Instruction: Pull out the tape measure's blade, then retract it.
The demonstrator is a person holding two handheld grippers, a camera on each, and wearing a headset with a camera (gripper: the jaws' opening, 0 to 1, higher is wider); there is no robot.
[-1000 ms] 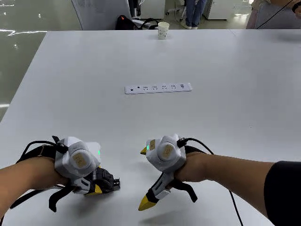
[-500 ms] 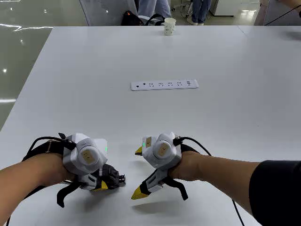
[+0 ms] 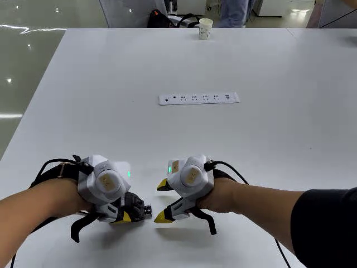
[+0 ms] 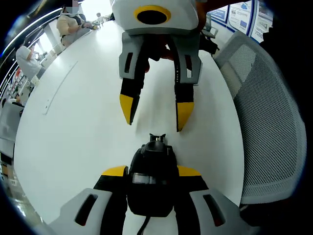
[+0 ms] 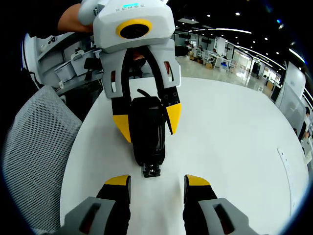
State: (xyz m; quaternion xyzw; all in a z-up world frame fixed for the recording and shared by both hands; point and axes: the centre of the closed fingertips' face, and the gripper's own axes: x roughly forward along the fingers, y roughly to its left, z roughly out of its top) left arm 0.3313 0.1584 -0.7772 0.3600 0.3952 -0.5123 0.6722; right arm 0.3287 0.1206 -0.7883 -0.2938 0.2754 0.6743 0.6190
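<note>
Black tape (image 3: pixel 136 210) sits low in the head view, left of centre, pinched in the left tongs (image 3: pixel 127 214) just above the white table (image 3: pixel 256 145). Right tongs (image 3: pixel 161 201) face it from the right, yellow tips spread, close to the tape's nose but apart from it. No blade shows between the two. Power strip (image 3: pixel 198 99) lies mid-frame, well away; cup (image 3: pixel 205 28) at the top edge.

Left gripper view: left tongs (image 4: pixel 151 171) rise from the bottom, clamped on both sides of the tape (image 4: pixel 150 188). Hook (image 4: pixel 156 138) sits flush at the tape's mouth, pointing up-frame. Right tongs (image 4: pixel 154 110) hang from the top, wide apart, tips just short of the hook, gripping nothing.

Right gripper view: right tongs (image 5: pixel 157 181) at the bottom, spread, with the hook (image 5: pixel 151 170) just above the gap between their tips, untouched as far as I can tell. Left tongs (image 5: pixel 146 122) come down from the top, holding the tape (image 5: pixel 146 137).

Progress, as judged: case secured, grab lined up. Blade not drawn at all. Left to do: close on the hook, pull out, let it run back.
</note>
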